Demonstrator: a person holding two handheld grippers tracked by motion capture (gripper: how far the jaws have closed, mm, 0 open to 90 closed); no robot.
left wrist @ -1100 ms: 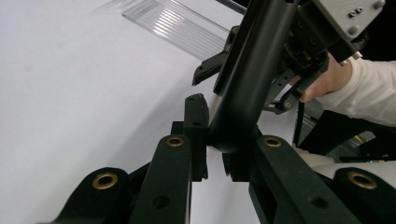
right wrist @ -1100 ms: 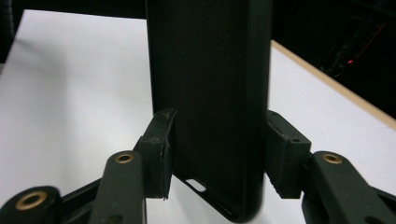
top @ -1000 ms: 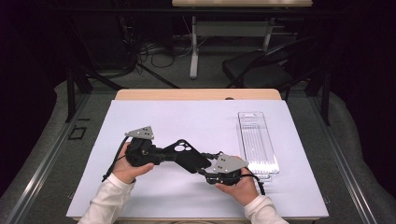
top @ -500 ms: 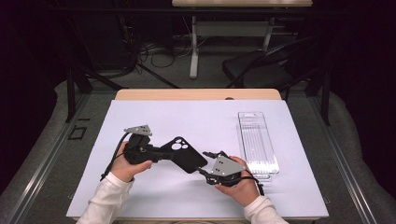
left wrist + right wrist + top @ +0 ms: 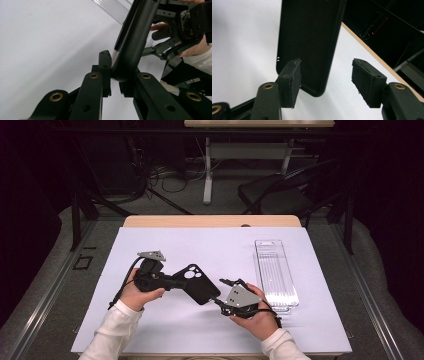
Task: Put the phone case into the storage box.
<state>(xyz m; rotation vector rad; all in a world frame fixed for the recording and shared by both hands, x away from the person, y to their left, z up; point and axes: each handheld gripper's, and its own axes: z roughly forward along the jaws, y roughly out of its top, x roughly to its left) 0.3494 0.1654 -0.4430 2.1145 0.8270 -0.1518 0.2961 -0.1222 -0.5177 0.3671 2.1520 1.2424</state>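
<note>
Phone case (image 5: 197, 282), black and with its camera cutout toward my left hand, hangs just above the white table cover (image 5: 210, 250) between my two grippers. My left gripper (image 5: 170, 282) is clamped on the case's end near the cutout; in the left gripper view its two black pads squeeze the rounded edge of the case (image 5: 130, 45), which runs up and out of the top of that picture, so I cannot see its far end there. My right gripper (image 5: 223, 292) sits at the opposite corner. Its jaws have just been opening, and in the right gripper view they stand apart with the case (image 5: 309, 42) between them: the left pad is right at the case's edge, whether touching I cannot tell, while the right pad is clear of it with table showing in the gap. The case's upper part is cut off by that picture's top edge. A clear plastic tray (image 5: 275, 272) lies on the cover just beyond my right hand (image 5: 260, 320), its near end partly hidden by the gripper's grey plate.
</note>
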